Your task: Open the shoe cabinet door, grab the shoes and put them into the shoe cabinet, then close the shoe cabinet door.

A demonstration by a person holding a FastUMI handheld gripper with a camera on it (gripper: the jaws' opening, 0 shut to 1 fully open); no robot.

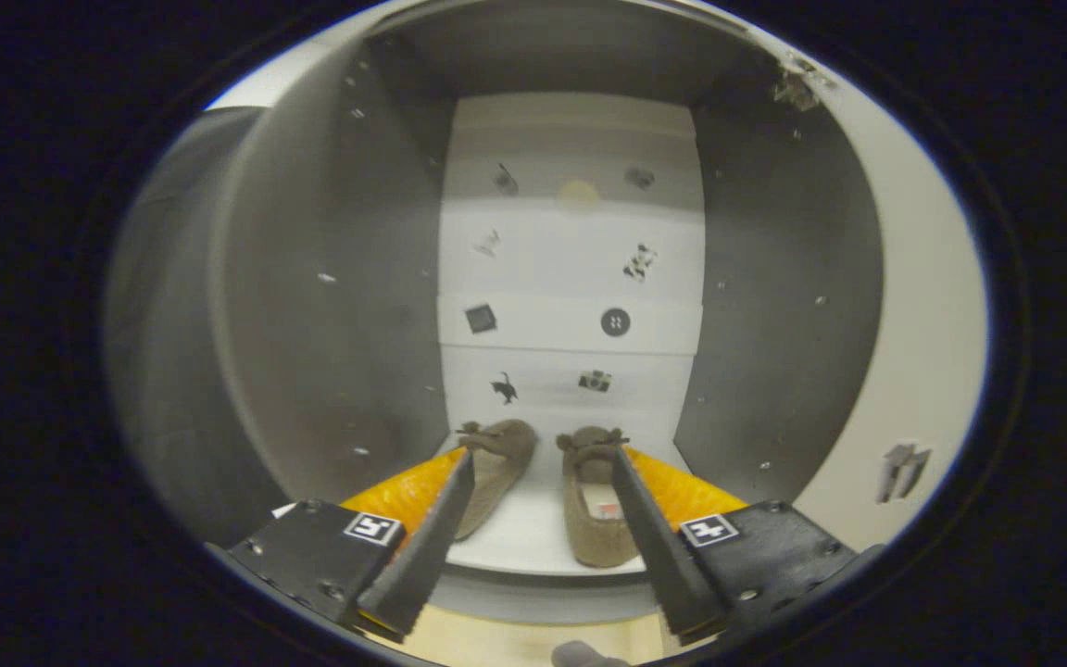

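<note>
Tongs (pixel 541 463) spread wide at the mouth of the open cabinet (pixel 330 278), with both shoes (pixel 543 486) on its floor.

The two dark, wedge-shaped fingers (pixel 427 547) stand apart and grip nothing; orange bodies and black blocks with small square markers sit behind them. The shoes are soft, brown, suede-looking slip-ons with small bows at the toes, lying side by side on the smooth white bottom shelf (pixel 524 537), toes toward the back. The left shoe (pixel 496 472) is partly hidden behind the left finger; the right shoe (pixel 594 505) lies just inside the right finger, its opening showing a pale lining. The side walls are flat grey panels dotted with small holes. The back panel (pixel 571 278) is white, in horizontal bands, with small dark stickers.
</note>
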